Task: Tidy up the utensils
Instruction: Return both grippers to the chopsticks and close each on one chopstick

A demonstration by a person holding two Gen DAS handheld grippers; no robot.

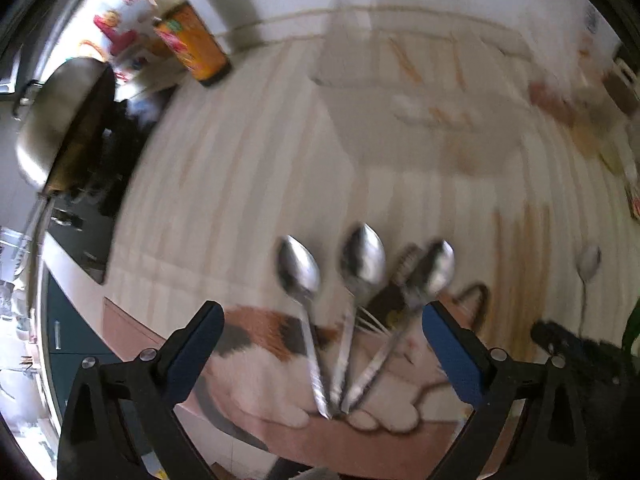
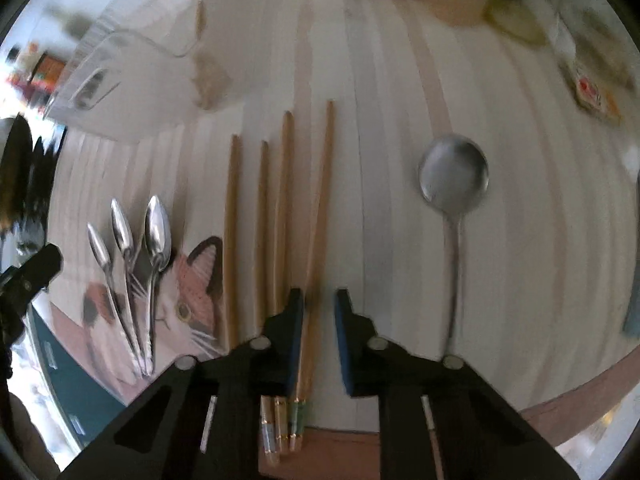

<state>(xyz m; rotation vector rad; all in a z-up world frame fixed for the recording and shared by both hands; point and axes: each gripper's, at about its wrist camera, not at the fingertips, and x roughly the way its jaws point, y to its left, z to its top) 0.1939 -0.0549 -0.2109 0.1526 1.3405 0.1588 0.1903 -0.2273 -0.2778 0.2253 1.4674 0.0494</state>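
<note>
Presently, left wrist view: left gripper (image 1: 322, 338) released, jaws wide, above three teaspoons (image 1: 352, 304) fanned on the cat placemat (image 1: 256, 344), near centre; orange carton (image 1: 196, 44) far left, print unreadable. Right wrist view: right gripper (image 2: 318, 332) slightly parted, empty, over four chopsticks (image 2: 276, 216) lined up; round spoon (image 2: 454, 184) alone at right; grouping seems mostly done.

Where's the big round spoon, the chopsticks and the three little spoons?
big round spoon (image 2: 454, 174), right wrist view, bowl.
chopsticks (image 2: 282, 200), right wrist view, shaft of one.
three little spoons (image 1: 363, 258), left wrist view, middle spoon's bowl.
</note>
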